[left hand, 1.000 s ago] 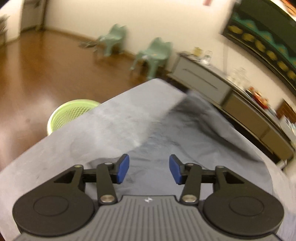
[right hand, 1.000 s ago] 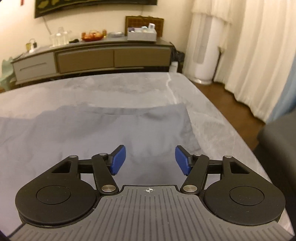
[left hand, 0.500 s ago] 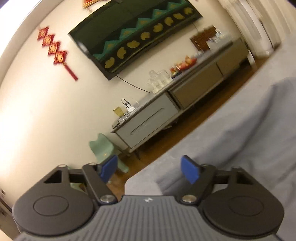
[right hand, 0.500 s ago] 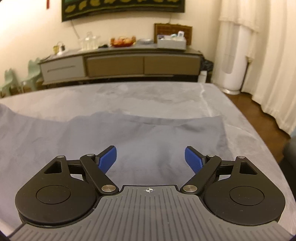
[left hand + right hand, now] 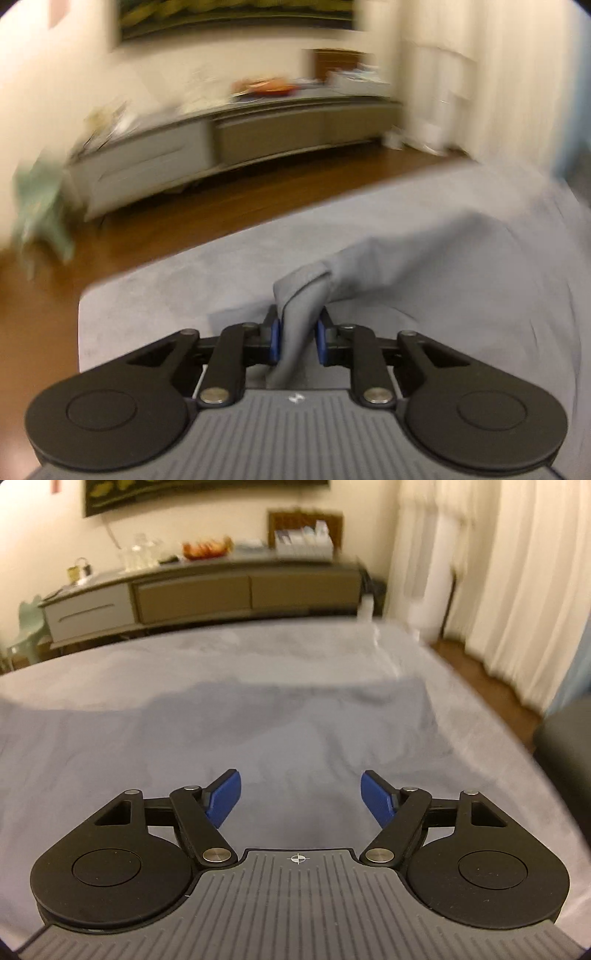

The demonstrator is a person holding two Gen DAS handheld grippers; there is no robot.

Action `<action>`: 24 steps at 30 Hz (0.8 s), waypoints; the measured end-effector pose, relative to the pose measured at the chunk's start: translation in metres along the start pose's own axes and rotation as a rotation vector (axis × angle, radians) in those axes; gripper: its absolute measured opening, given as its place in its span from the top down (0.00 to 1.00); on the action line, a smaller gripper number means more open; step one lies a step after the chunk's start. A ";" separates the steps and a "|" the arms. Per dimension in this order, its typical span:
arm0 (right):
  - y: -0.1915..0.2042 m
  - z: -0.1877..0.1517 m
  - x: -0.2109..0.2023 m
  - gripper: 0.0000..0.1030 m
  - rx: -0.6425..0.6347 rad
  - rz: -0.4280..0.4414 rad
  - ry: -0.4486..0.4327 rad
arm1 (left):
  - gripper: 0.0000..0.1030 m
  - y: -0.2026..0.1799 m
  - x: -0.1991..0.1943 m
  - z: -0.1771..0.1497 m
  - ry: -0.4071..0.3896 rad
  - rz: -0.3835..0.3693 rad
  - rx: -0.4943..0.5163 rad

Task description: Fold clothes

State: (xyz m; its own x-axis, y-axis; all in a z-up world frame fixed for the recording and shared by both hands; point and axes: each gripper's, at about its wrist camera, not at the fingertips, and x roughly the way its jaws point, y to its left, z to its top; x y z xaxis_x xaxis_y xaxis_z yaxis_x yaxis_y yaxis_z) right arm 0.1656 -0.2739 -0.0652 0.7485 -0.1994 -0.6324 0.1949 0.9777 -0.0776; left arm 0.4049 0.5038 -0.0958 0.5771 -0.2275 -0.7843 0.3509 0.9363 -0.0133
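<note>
A grey garment [image 5: 424,266] lies spread on a grey-covered table [image 5: 166,288]. My left gripper [image 5: 298,338] is at the garment's near-left edge. Its jaws are closing, and a bunched fold of the cloth rises between the blue pads [image 5: 275,338], filling the gap. In the right wrist view the same garment [image 5: 258,731] stretches flat across the table [image 5: 258,653]. My right gripper [image 5: 301,794] hovers over it with its jaws wide and closing slightly. Nothing is pinched between its pads. The left view is blurred by motion.
A long low sideboard [image 5: 207,590] with clutter on top stands against the far wall across wooden floor [image 5: 221,206]. Pale curtains [image 5: 517,590] hang at the right. A green chair [image 5: 40,206] is at far left. A dark seat [image 5: 569,746] sits beside the table's right edge.
The left gripper swung round and dropped to the garment's edge, then closed on a fold of cloth. The right gripper shifted a little over the garment and its jaws stand wider than a second ago.
</note>
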 end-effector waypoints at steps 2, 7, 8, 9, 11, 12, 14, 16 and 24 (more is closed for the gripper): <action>0.012 -0.005 -0.022 0.23 0.001 -0.017 -0.040 | 0.60 0.000 0.046 0.004 0.166 0.108 -0.100; 0.022 -0.007 -0.016 0.19 0.133 -0.003 -0.023 | 0.55 -0.002 0.063 0.002 0.106 0.174 -0.254; 0.022 -0.003 -0.005 0.20 0.153 0.002 -0.007 | 0.55 -0.002 0.062 0.000 0.104 0.177 -0.257; 0.023 0.007 0.009 0.21 0.155 0.006 0.003 | 0.55 -0.002 0.061 -0.004 0.103 0.177 -0.256; 0.024 0.026 0.036 0.21 0.143 -0.014 0.002 | 0.54 -0.006 0.053 -0.007 0.098 0.168 -0.261; 0.026 0.035 0.050 0.21 0.130 -0.014 0.007 | 0.53 -0.003 0.053 -0.005 0.099 0.157 -0.266; 0.037 0.052 0.090 0.26 0.031 0.002 0.084 | 0.53 0.000 0.046 -0.004 0.105 0.133 -0.276; 0.044 0.063 0.129 0.38 -0.073 -0.039 0.173 | 0.50 0.005 0.044 -0.003 0.108 0.123 -0.276; -0.027 0.078 0.174 0.32 0.024 -0.170 0.151 | 0.40 0.028 0.043 -0.012 0.062 0.148 -0.340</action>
State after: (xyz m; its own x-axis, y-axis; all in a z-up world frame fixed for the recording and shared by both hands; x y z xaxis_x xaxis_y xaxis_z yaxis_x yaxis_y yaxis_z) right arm 0.3399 -0.3401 -0.1130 0.6007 -0.3477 -0.7199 0.3269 0.9286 -0.1757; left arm 0.4308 0.5233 -0.1371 0.5538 -0.0764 -0.8291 -0.0039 0.9955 -0.0943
